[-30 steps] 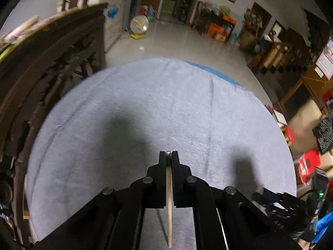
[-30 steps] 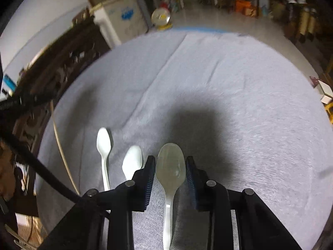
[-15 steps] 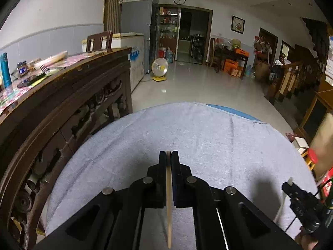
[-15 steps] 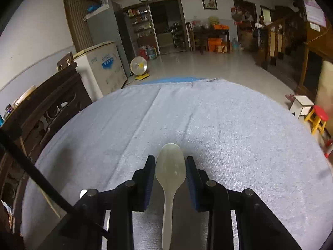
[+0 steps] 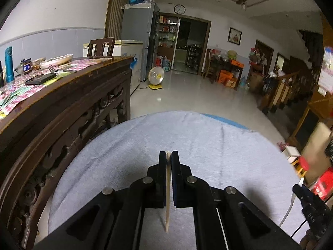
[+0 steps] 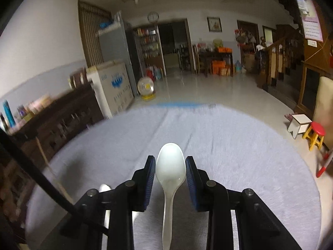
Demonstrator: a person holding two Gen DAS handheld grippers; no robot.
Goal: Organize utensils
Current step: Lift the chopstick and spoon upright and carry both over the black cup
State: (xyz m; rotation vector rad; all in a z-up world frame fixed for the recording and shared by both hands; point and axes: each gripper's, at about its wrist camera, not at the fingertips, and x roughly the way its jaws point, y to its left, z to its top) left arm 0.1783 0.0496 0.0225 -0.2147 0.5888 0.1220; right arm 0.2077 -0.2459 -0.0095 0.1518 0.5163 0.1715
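Observation:
My left gripper [image 5: 168, 156] is shut on a thin wooden chopstick [image 5: 168, 191], which runs back between the fingers and hangs over the grey cloth-covered round table [image 5: 208, 145]. My right gripper [image 6: 170, 162] is shut on the bowl of a white plastic spoon [image 6: 170, 166]; its handle trails back under the gripper. Both grippers are held above the cloth. In the right wrist view the tip of another white spoon [image 6: 104, 187] peeks out on the cloth behind the left finger. The right gripper [image 5: 308, 200] shows at the lower right edge of the left wrist view.
A dark carved wooden sideboard [image 5: 62, 108] stands close along the table's left edge, with a plate, a fork and bottles on top. Right of the table are a red stool [image 6: 315, 133] and a small white stool [image 6: 299, 124]. A fan [image 5: 156, 77] stands on the floor beyond.
Both grippers have risen and tilted upward, so the room now fills the upper views. The two spoons on the cloth have slid nearly out of the right wrist view. Both grips are unchanged.

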